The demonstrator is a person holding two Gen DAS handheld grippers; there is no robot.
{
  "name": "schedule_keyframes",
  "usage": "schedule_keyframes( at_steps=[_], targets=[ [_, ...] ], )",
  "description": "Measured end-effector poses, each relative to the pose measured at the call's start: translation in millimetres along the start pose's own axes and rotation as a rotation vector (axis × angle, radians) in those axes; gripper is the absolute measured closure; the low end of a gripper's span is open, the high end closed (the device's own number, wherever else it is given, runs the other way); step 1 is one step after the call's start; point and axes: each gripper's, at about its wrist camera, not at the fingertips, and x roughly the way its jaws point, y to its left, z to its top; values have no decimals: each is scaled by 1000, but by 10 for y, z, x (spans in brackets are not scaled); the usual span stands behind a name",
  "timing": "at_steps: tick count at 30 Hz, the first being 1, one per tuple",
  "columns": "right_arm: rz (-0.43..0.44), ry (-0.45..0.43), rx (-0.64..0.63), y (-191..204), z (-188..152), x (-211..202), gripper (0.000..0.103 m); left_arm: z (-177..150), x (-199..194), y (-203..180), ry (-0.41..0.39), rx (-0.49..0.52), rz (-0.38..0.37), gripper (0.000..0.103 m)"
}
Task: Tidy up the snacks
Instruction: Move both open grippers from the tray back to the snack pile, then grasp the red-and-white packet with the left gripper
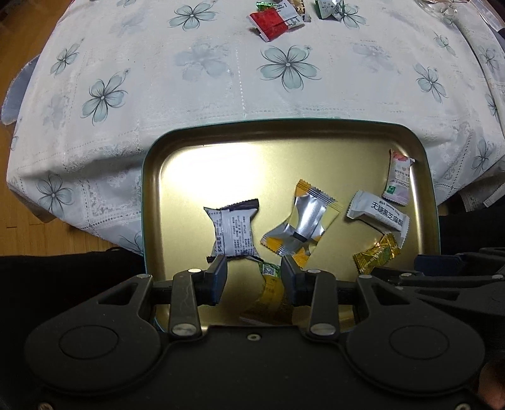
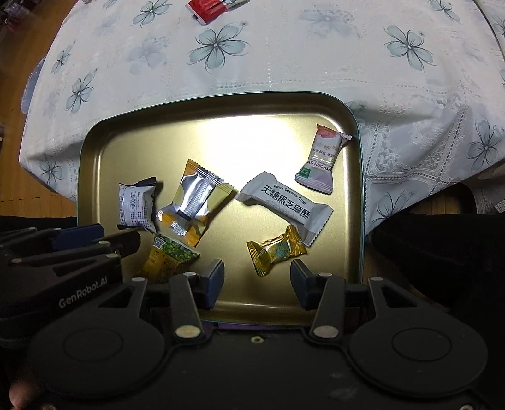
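Observation:
A gold tin tray (image 1: 176, 176) (image 2: 104, 148) holds several wrapped snacks: a grey-and-black packet (image 1: 234, 231) (image 2: 136, 205), a silver-and-orange packet (image 1: 303, 225) (image 2: 194, 202), a white sesame crisp bar (image 1: 378, 214) (image 2: 285, 202), a pink-and-white packet (image 1: 398, 178) (image 2: 322, 157), a gold candy (image 1: 377, 254) (image 2: 276, 249) and a green-and-yellow packet (image 1: 270, 280) (image 2: 167, 255). My left gripper (image 1: 254, 268) is open over the tray's near edge, the green-and-yellow packet lying between its fingers. My right gripper (image 2: 257, 272) is open and empty just before the gold candy.
The tray sits at the near edge of a table with a white floral cloth (image 1: 221, 88) (image 2: 284, 63). More snacks lie at the far side: a red packet (image 1: 271, 22) (image 2: 208, 8) and green-and-white ones (image 1: 328, 8). Wooden floor (image 1: 25, 38) lies to the left.

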Motion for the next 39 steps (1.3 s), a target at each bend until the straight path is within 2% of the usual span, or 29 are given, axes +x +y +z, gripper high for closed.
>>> schedule_keyframes(
  at_steps=[5, 15, 23, 28, 35, 39],
  targets=[
    [7, 22, -5, -14, 279, -29, 54, 254, -51, 43, -27, 27, 21, 56],
    [21, -41, 6, -75, 1051, -203, 54, 968, -105, 160, -97, -15, 26, 56],
    [18, -120, 125, -261, 1812, -233, 53, 1603, -36, 279, -156, -111, 8, 56],
    [-2, -186, 200, -330, 2198, -251, 53, 1986, 57, 261, -195, -134, -2, 56],
    [-15, -223, 247, -407, 2421, -190, 53, 2401, 276, 251, -221, -220, -34, 56],
    [-1, -199, 252, -461, 2441, -115, 53, 2560, 470, 225, -177, -255, -35, 57]
  ],
)
